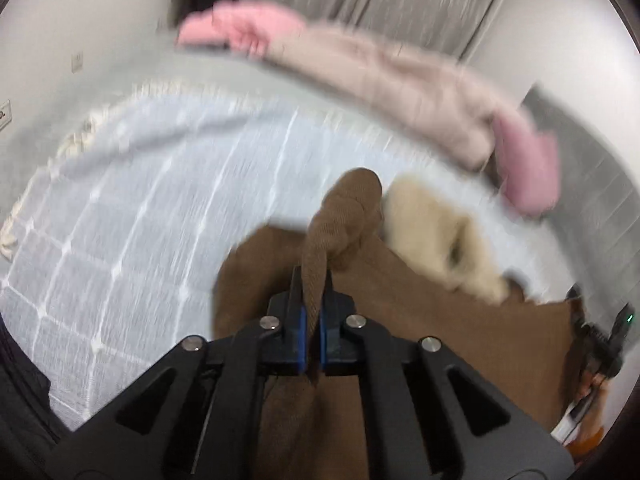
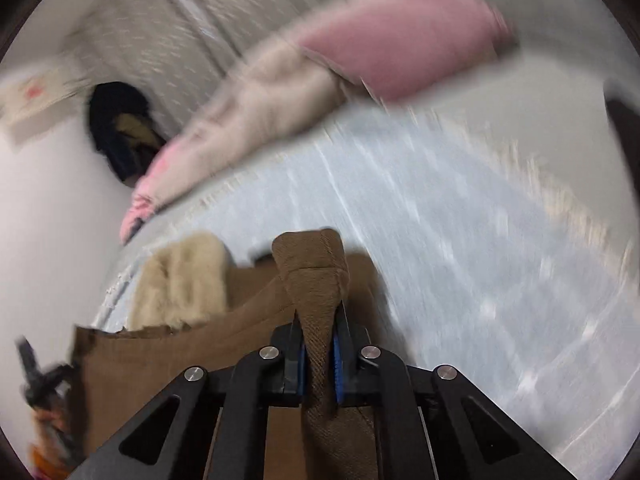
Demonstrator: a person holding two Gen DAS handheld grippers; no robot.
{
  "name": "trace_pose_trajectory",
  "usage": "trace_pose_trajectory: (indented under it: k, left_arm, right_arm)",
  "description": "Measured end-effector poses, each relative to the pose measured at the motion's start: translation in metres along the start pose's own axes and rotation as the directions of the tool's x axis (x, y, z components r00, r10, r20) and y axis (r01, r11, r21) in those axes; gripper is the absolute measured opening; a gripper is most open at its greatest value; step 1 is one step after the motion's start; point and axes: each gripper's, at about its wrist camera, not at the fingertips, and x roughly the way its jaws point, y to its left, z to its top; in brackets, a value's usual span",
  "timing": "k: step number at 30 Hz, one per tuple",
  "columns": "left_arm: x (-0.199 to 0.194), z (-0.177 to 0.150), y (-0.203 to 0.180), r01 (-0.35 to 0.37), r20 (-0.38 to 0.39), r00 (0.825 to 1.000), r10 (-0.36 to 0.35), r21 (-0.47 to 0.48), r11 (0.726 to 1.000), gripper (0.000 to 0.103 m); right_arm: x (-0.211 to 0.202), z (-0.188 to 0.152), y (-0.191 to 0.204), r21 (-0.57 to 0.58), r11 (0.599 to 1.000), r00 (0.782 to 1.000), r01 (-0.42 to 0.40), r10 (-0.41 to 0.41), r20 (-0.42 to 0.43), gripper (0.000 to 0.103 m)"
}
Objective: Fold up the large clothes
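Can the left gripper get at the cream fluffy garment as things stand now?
Probably not yet: the left gripper is shut on the brown garment; the cream fluffy garment lies uncovered just beyond.

We had our left gripper (image 1: 313, 292) and our right gripper (image 2: 320, 328) both angled downward, each with its jaws pinched tight on cloth.

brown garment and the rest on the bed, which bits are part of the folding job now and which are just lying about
In the job:
- brown garment
- left gripper, shut on a bunch of it
- right gripper, shut on another bunch

Lying about:
- cream fleece
- pink and beige garment
- dark clothes by the wall
- checked bedcover
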Motion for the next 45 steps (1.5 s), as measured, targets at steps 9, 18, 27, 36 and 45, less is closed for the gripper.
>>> trace_pose_trajectory:
  k: [9, 18, 27, 36, 45]
  left_arm:
    - [-0.005, 0.091, -0.026, -0.044, 0.270, 0.962, 0.038, 0.014, 0.999, 0.006]
    - [0.145, 0.059, 0.033, -0.477, 0.020, 0.878, 0.478, 0.096, 0.874, 0.004]
    - [0.090, 0.069, 0.000, -0.249, 0.076, 0.967, 0.245, 0.046, 0.967, 0.036]
    - [0.156, 0.004, -0.095, -0.065, -0.122, 0.988, 0.095, 0.227, 0.972, 0.057]
    - [0.161, 0.047, 0.084, -0.413, -0.184, 0.893, 0.411, 0.030, 0.910, 0.069]
  right_arm:
    - [0.014, 0.096, 0.072, -0.120, 0.981, 0.962, 0.154, -0.121, 0.246, 0.008]
    - [0.171, 0.078, 0.045, -0.197, 0.923, 0.941, 0.330, -0.338, -0.009, 0.020]
    - [0.133, 0.074, 0.048, -0.100, 0.953, 0.958, 0.285, -0.281, 0.047, 0.032]
    - [0.175, -0.008, 0.212, -0.423, 0.906, 0.992, -0.020, -0.036, -0.124, 0.051]
    - [0.173, 0.050, -0.001, -0.120, 0.928, 0.915, 0.352, -0.368, -0.164, 0.051]
